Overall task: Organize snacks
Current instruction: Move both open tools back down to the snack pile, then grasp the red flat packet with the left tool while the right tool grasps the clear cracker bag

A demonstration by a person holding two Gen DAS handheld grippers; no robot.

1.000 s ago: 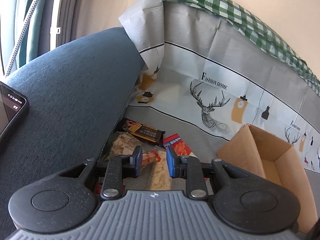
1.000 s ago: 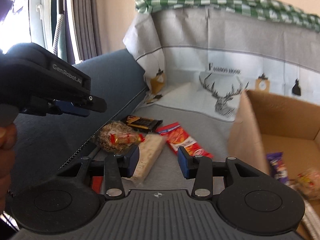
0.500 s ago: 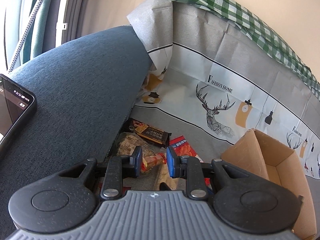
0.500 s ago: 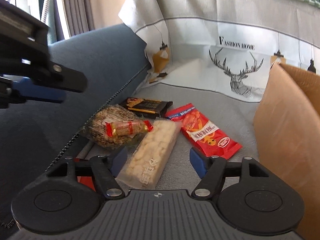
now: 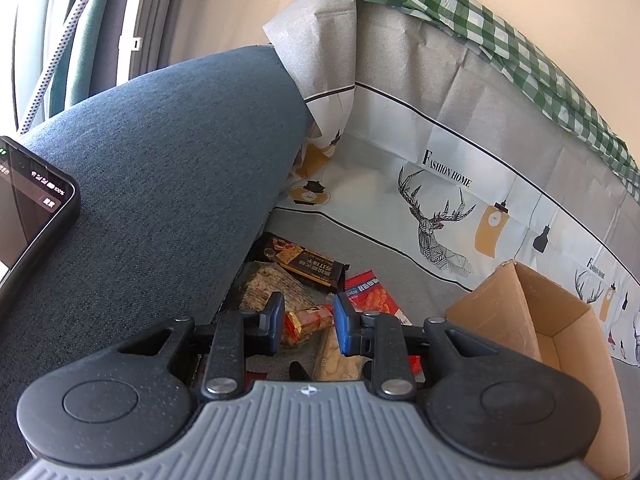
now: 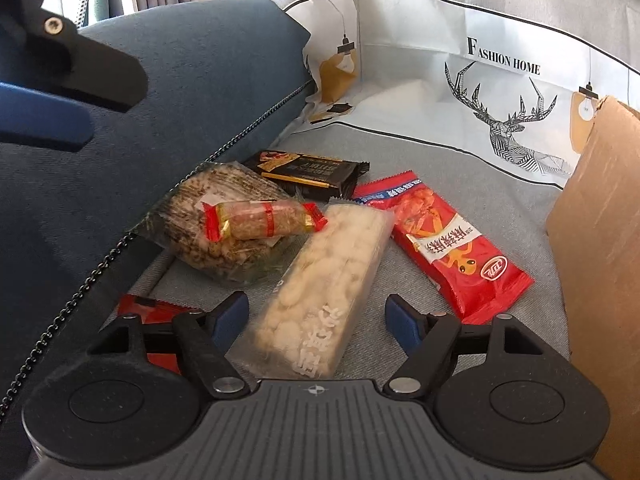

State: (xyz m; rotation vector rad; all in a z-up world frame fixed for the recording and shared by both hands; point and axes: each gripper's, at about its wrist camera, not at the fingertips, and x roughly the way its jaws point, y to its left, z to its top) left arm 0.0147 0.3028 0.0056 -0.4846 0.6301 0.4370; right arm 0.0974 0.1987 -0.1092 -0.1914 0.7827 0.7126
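Several snacks lie on the grey sofa seat. A clear pack of pale puffed snack (image 6: 328, 284) lies between the wide-open jaws of my right gripper (image 6: 316, 320), untouched. Beside it are a long red packet (image 6: 444, 240), a black packet (image 6: 308, 172), a round seeded cracker pack (image 6: 216, 216) with a small red-and-gold bar (image 6: 260, 220) on top, and a red wrapper (image 6: 160, 312) at lower left. My left gripper (image 5: 308, 326) hovers above the pile, open and empty. The cardboard box (image 5: 552, 320) stands at the right.
The dark blue sofa armrest (image 5: 160, 168) rises on the left with a phone (image 5: 28, 208) lying on it. A printed deer cloth (image 6: 500, 92) covers the sofa back. The box wall (image 6: 600, 240) is close on the right of my right gripper.
My right gripper has dropped down and forward to the snack pile and its jaws have opened wider around the pale pack. My left gripper has drifted slightly back and up.
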